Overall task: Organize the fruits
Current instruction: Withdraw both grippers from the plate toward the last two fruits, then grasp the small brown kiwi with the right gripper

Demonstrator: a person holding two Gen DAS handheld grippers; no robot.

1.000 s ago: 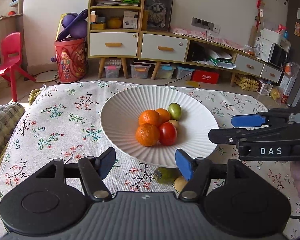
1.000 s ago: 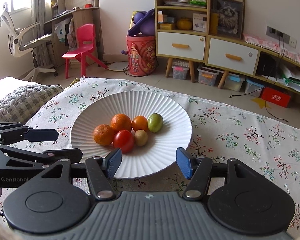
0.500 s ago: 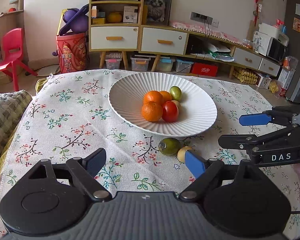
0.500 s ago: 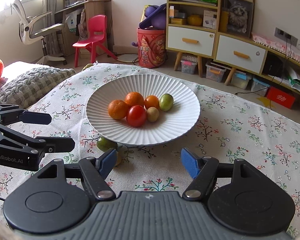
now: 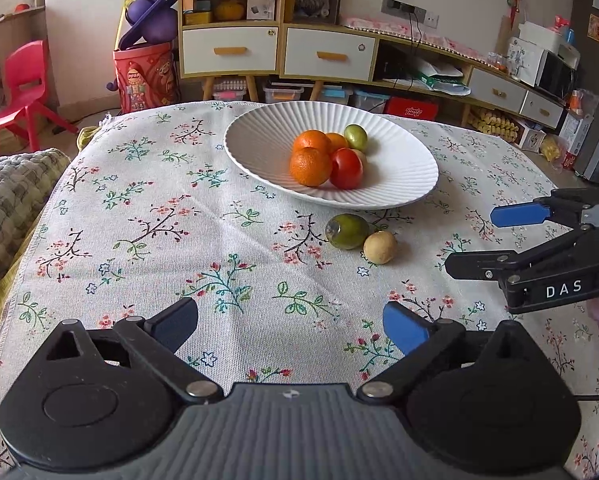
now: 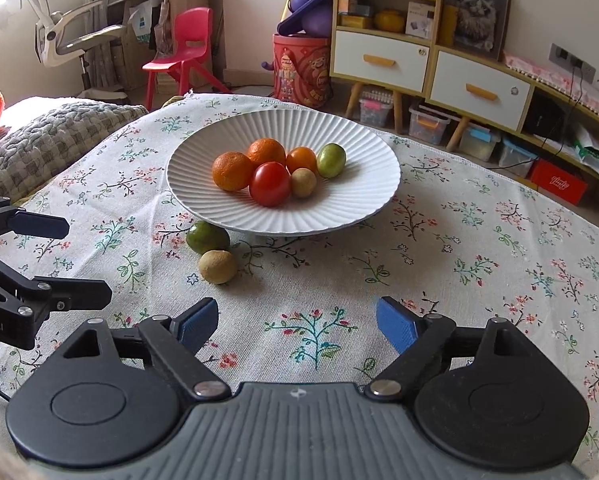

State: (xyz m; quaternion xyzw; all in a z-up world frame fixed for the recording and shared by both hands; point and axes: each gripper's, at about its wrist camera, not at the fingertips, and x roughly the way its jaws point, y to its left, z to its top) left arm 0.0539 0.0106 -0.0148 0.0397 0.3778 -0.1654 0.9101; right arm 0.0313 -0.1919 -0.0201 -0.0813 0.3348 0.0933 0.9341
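A white ribbed plate (image 5: 259,152) (image 6: 363,148) on the floral tablecloth holds two oranges, a small orange fruit, a red tomato (image 5: 346,168) (image 6: 270,184), a green fruit and a small tan fruit. In front of the plate a green fruit (image 5: 346,231) (image 6: 207,237) and a tan fruit (image 5: 380,247) (image 6: 218,266) lie on the cloth, touching. My left gripper (image 5: 290,326) is open and empty, well short of them. My right gripper (image 6: 297,322) is open and empty, also short; it shows at the right of the left wrist view (image 5: 519,236).
The floral tablecloth (image 5: 147,216) covers the table. A grey knitted cushion (image 6: 47,144) lies at the left edge. Behind stand cabinets (image 5: 275,52), a red bin (image 5: 145,76) and a red chair (image 6: 179,48).
Both grippers have pulled back from the plate and their jaws have widened. The green and tan fruits in front of the plate have come into full view.
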